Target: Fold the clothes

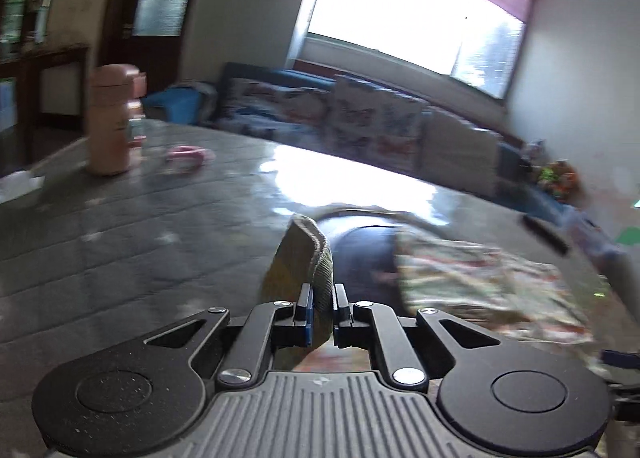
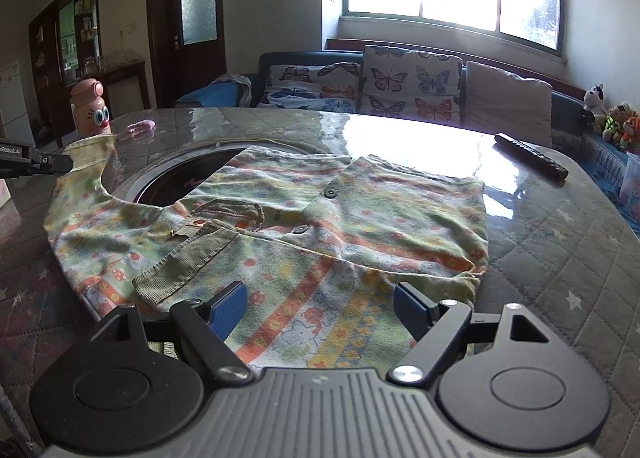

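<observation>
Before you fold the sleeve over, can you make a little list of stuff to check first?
1. Left gripper pinching the sleeve cuff: ok, shut on it.
2. Sleeve lifted off the table: ok, cuff held up.
3. Right gripper free: ok, open, hovering over the shirt hem.
4. Shirt body lying flat: not ok, wrinkled, right side already folded over.
5. Remote and pink bottle out of the way: ok, apart from the shirt.
6. Grip firmness: cannot tell.
</observation>
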`<state>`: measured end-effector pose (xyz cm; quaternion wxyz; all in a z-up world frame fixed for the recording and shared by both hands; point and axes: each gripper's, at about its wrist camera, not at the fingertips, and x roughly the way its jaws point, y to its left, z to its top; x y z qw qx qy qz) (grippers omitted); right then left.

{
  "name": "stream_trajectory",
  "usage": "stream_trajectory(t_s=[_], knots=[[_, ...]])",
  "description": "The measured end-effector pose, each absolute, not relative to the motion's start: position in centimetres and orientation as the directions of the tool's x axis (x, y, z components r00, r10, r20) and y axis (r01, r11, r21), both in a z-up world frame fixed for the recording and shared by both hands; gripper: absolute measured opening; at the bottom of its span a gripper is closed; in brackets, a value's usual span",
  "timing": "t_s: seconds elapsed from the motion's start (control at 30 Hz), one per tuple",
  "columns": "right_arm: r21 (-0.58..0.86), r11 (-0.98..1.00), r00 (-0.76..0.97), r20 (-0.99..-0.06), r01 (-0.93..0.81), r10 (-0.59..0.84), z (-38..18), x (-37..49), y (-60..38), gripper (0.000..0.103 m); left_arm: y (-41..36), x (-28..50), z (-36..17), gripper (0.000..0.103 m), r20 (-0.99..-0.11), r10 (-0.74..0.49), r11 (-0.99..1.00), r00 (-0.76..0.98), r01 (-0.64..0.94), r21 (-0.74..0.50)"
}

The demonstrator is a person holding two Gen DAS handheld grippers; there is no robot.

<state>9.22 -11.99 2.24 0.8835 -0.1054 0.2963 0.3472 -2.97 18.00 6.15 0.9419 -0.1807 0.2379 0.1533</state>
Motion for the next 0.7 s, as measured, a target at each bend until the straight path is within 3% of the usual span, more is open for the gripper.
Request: stream_trajectory(t_s=[0.33,0.53,0.7], knots=[[0.059,0.785,0.627,-0.566,-0.617,0.535,2.6,9.8,-15.3,0.081,7.5,2.9,8.3,0.009,-0.451,-0.126,0.947,0.884,-0.029,-0.321],[0.101,0.818,0.65,-0.555,-0.567,0.519,2.9,10.6,-17.5,0.076,3.7,4.9,6.6,0.014,-0.504,-0.233,0.949,0.832,0.082,-0.304],[0.172,0.818,0.632,-0.555,-0.549,0.541,3.3,11.1,-18.2,0.064,2.7,4.4,5.3,0.045,-0.54,-0.248,0.957,0.804,0.116,-0.266]])
